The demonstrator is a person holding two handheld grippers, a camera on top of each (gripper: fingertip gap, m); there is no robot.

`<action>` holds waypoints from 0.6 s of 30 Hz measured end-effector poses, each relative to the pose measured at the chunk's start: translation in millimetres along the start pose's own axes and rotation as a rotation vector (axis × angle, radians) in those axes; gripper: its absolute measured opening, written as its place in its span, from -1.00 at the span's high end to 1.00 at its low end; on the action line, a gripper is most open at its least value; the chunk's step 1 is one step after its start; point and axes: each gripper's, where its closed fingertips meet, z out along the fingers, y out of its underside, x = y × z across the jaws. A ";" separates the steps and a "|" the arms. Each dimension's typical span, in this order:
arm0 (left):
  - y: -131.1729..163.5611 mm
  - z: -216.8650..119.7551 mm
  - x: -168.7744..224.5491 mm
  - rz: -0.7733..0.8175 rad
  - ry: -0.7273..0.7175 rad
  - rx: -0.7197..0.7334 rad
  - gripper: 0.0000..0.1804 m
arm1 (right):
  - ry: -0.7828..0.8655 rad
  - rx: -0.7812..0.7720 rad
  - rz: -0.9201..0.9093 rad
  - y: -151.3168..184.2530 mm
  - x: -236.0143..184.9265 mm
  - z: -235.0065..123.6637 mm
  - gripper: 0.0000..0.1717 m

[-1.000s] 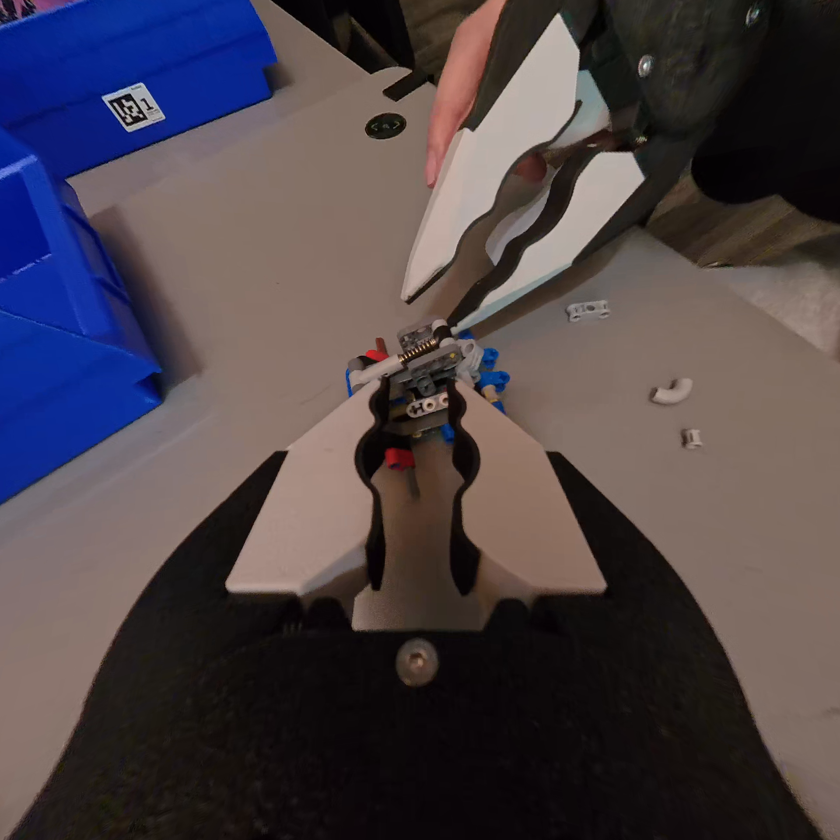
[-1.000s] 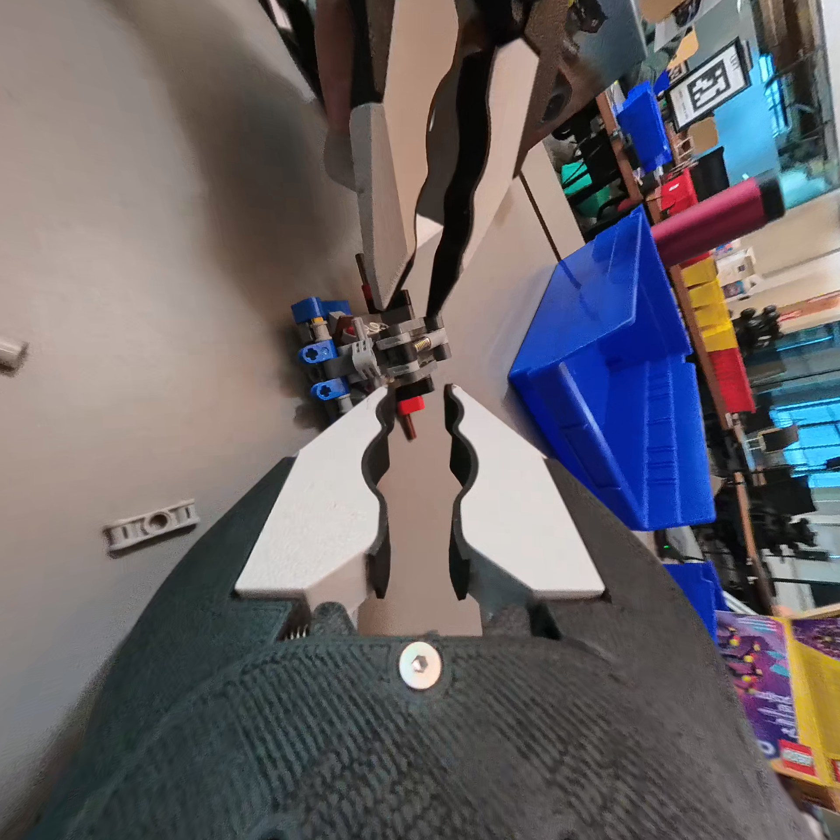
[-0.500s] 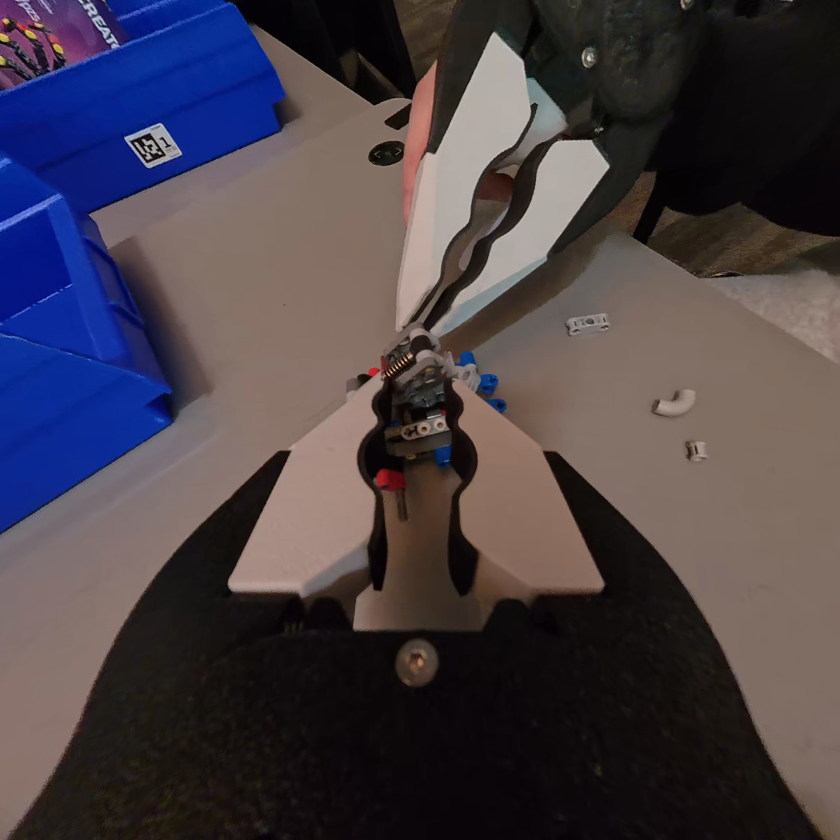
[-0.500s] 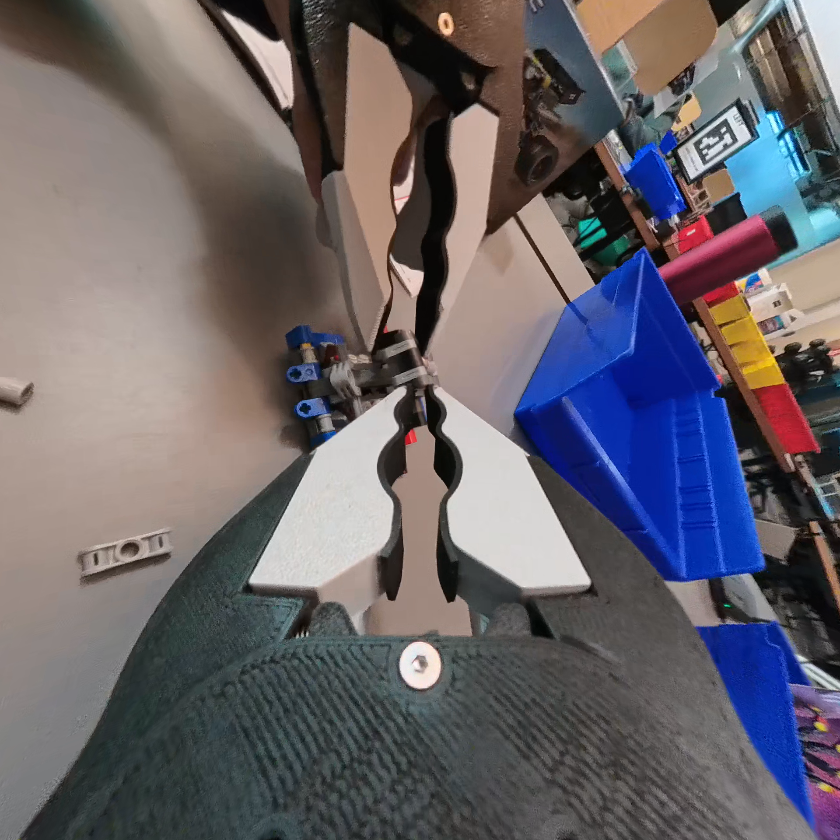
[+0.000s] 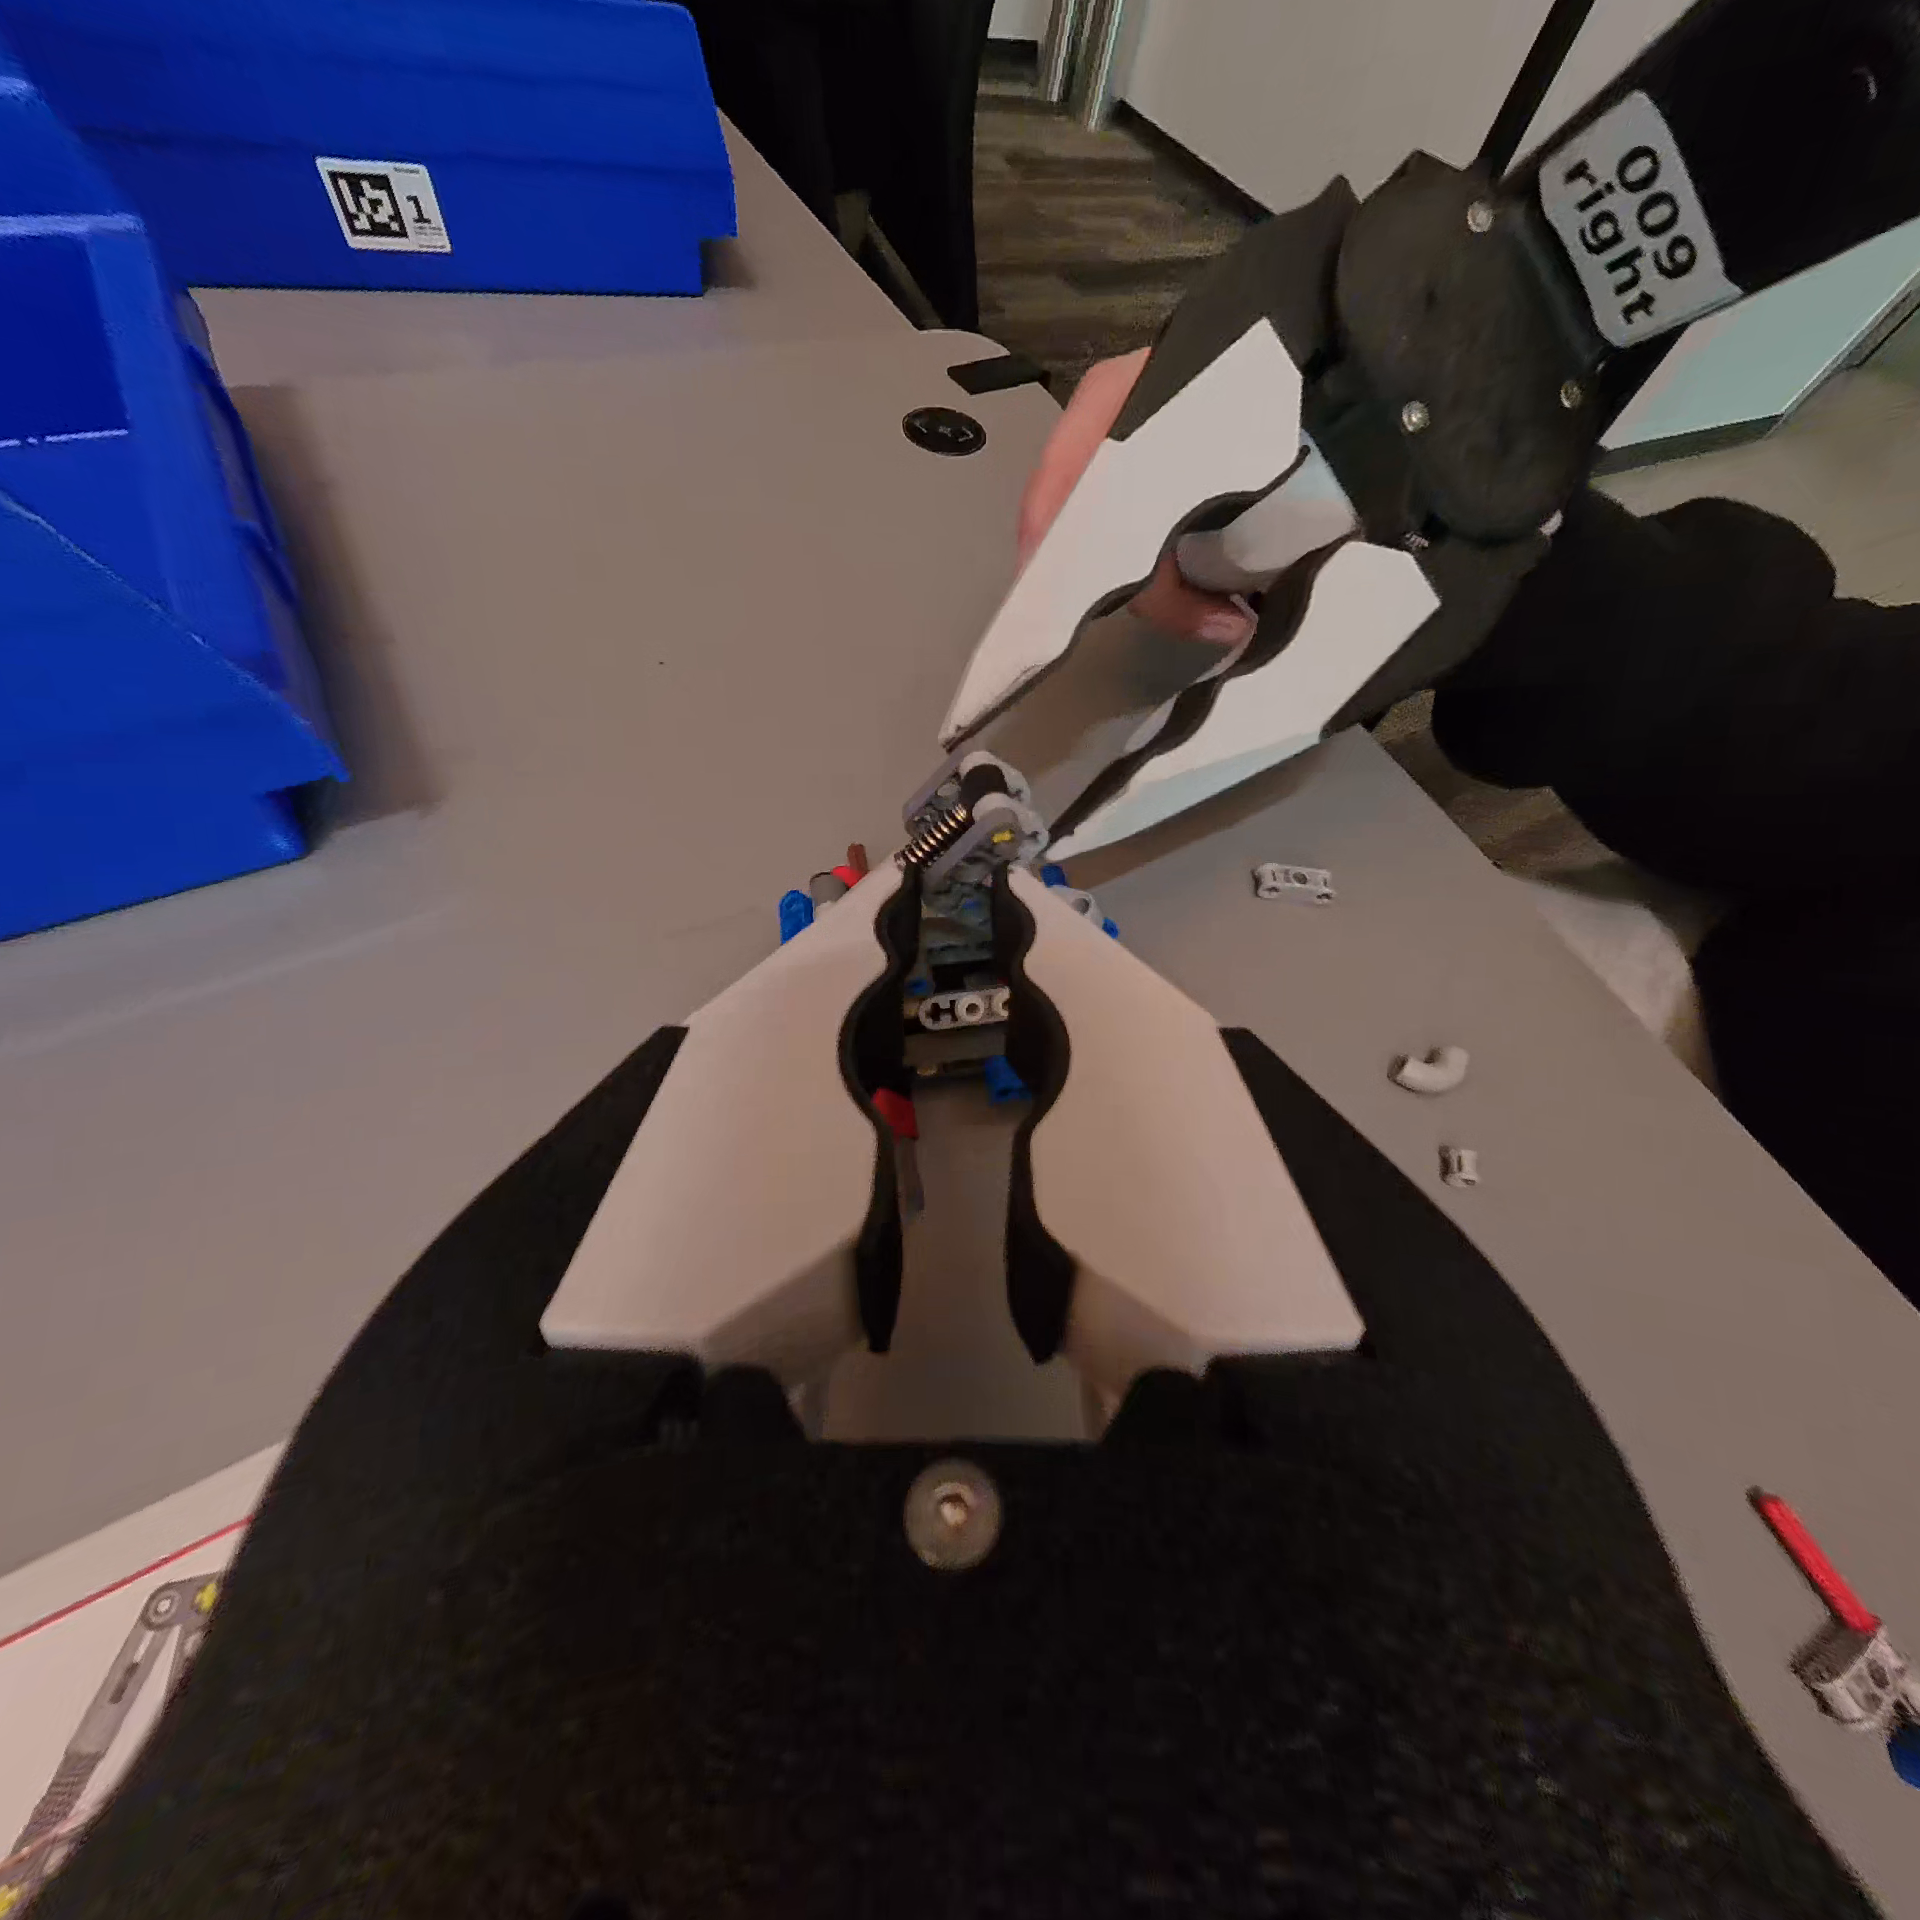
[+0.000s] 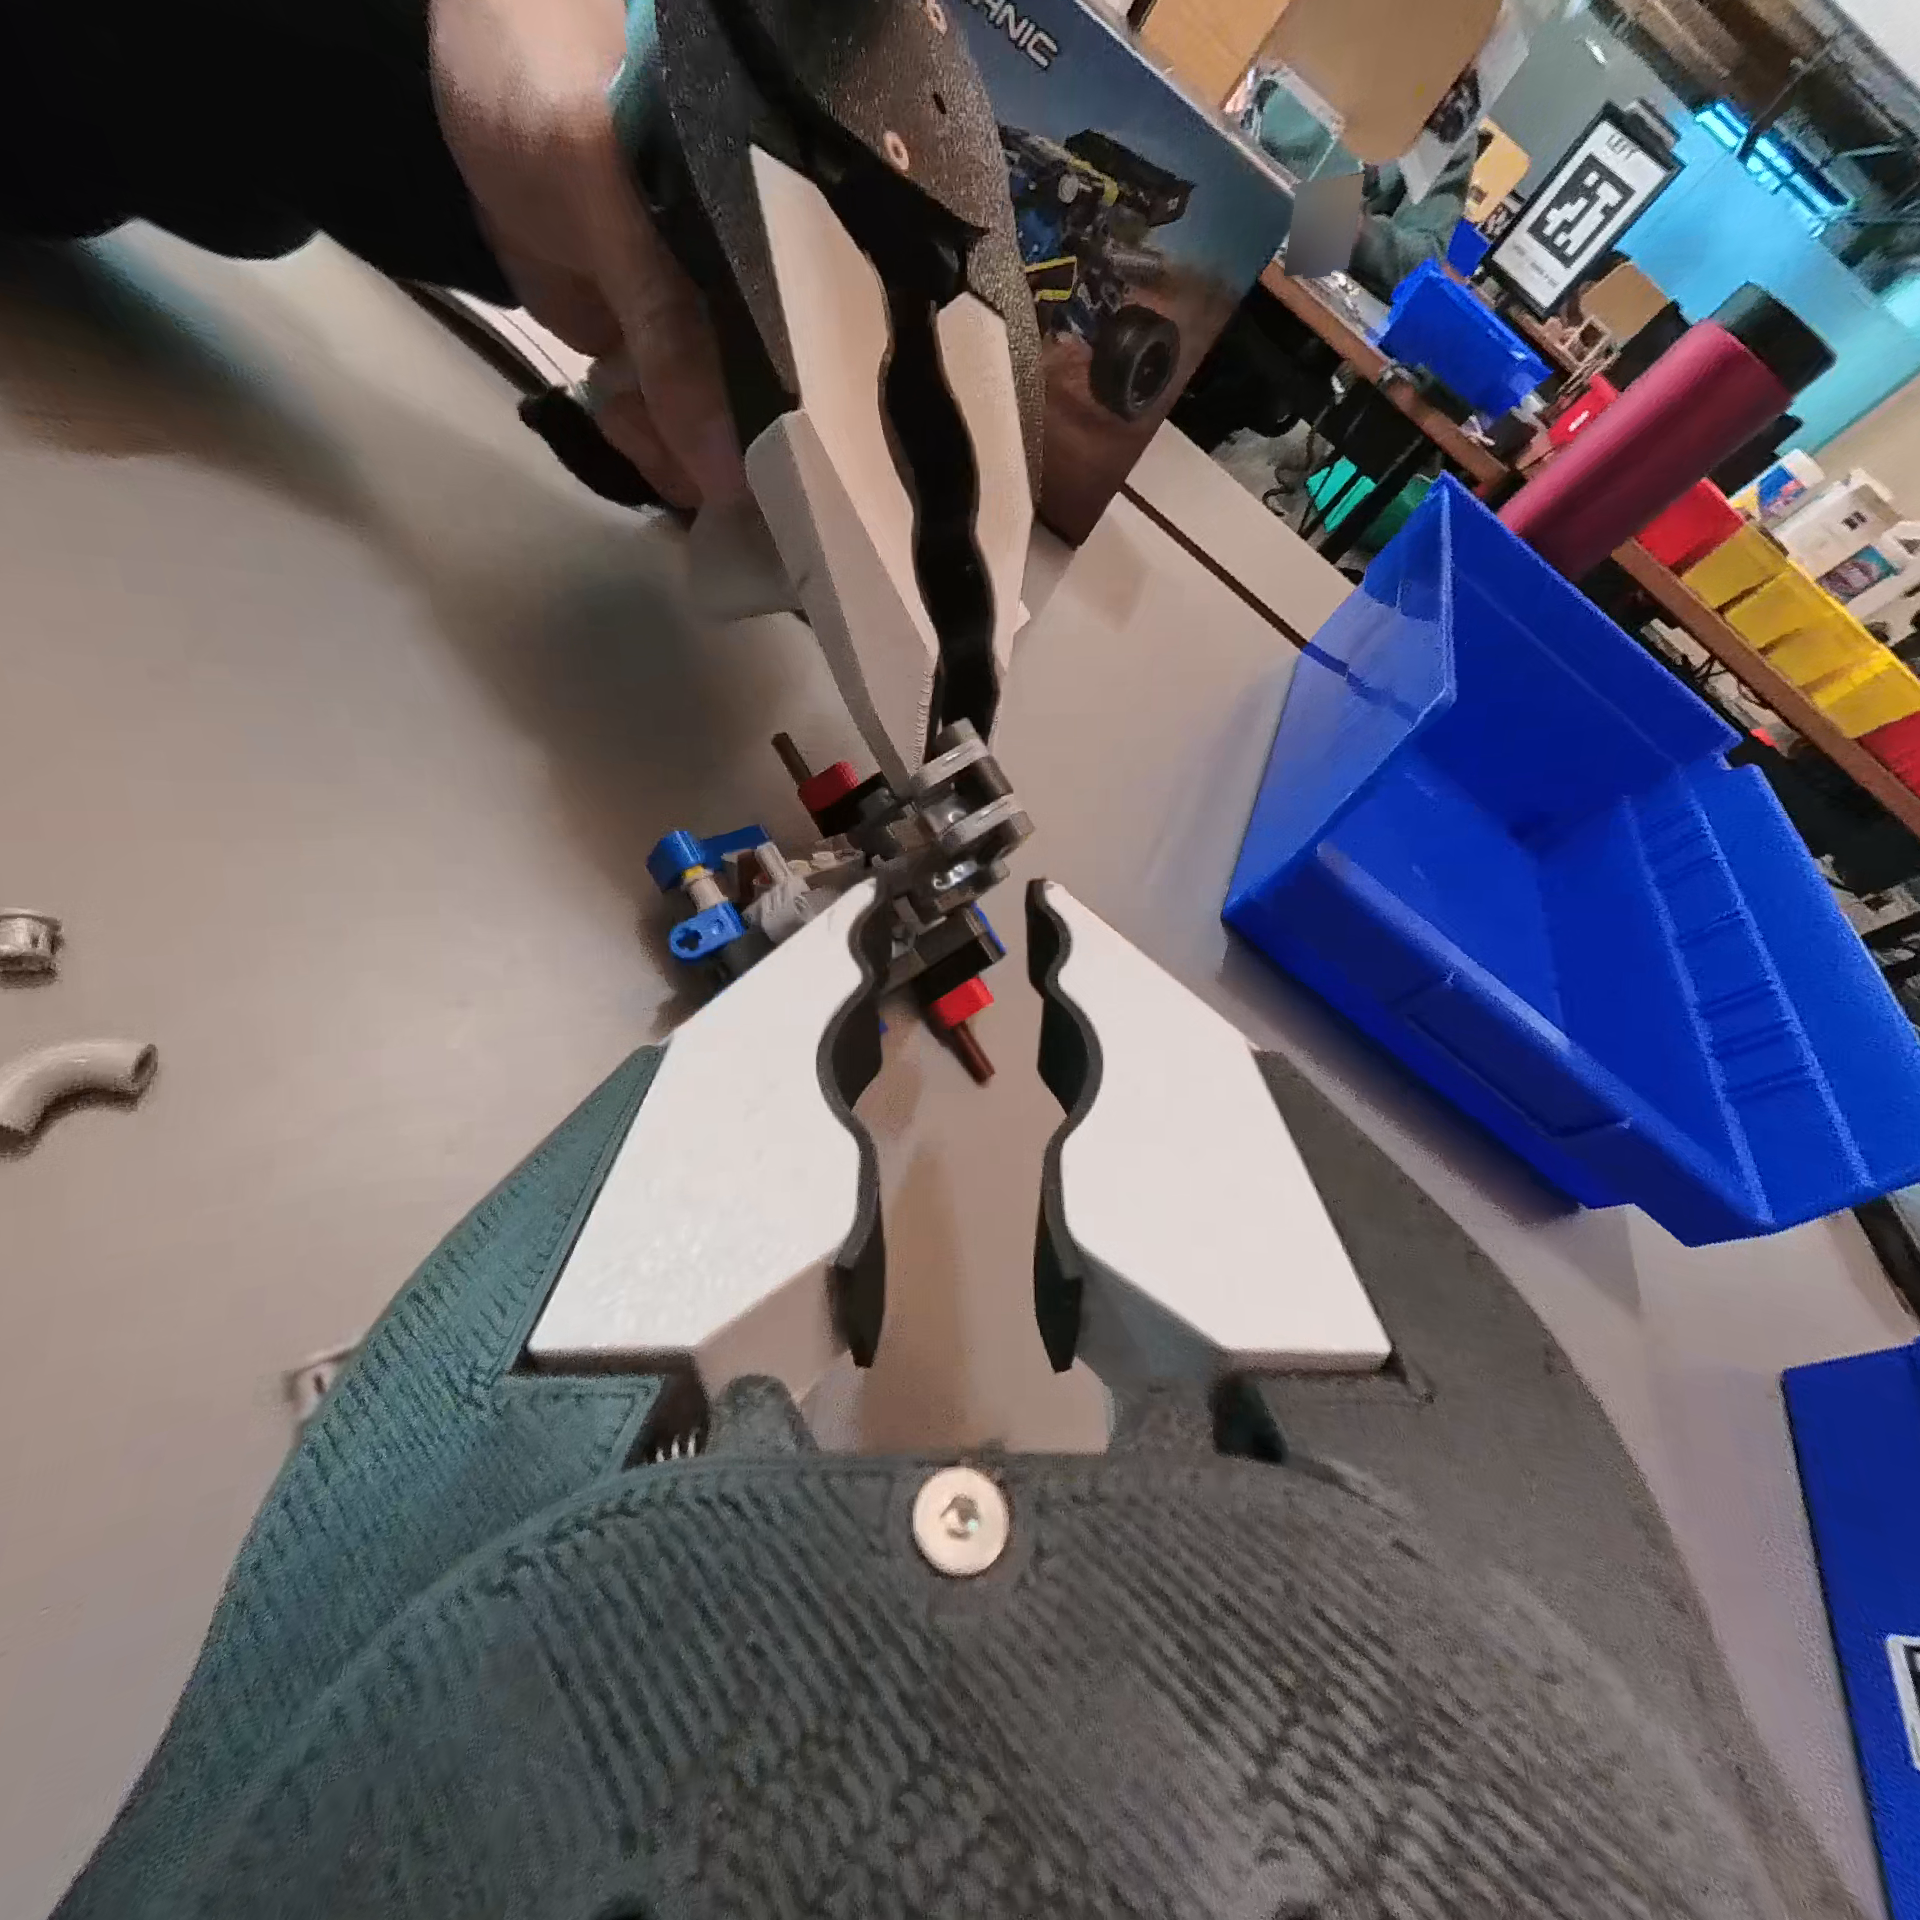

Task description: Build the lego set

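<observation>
A small toy-brick assembly [image 5: 961, 821] of grey beams with a metal spring, blue connectors and red bushes sits low over the grey table [image 5: 540, 623]. My left gripper [image 5: 954, 878] is shut on its grey middle, with both pads pressing on it. The right wrist view shows the same assembly [image 6: 961, 821], with the left gripper [image 6: 935, 732] pinching its far end from above. My right gripper [image 6: 951, 894] is open. Its left fingertip [image 6: 857, 909] lies against the assembly and the right one stands apart. In the left wrist view the right gripper [image 5: 997, 795] straddles the spring end with its jaws apart.
Blue bins stand at the left [image 5: 135, 623] and back [image 5: 416, 104], and one is on the right in the right wrist view [image 6: 1558, 883]. Loose grey pieces [image 5: 1291, 881], [image 5: 1429, 1070], [image 5: 1458, 1164] and a red axle piece [image 5: 1813, 1579] lie to the right. A printed sheet [image 5: 83, 1683] is near left. Less than 4 cm separates the two grippers' tips.
My right gripper closed on the assembly's end half a second ago and has now opened and eased back. My left gripper has closed tighter on the assembly and tilted it.
</observation>
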 end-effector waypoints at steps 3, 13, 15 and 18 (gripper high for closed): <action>1.9 0.8 0.4 0.006 -0.006 -0.020 0.90 | 0.014 0.026 0.049 -5.8 -2.8 2.0 0.78; 3.7 3.0 3.0 0.007 -0.006 -0.033 0.90 | 0.027 0.017 0.282 -5.3 -1.1 -0.4 0.92; 6.4 3.4 4.2 0.066 -0.017 -0.046 0.90 | -0.008 0.005 0.332 -4.0 -4.5 -0.8 0.93; 6.7 4.2 2.5 0.195 -0.076 -0.056 0.90 | -0.057 -0.034 0.438 -0.5 -7.3 -1.1 1.00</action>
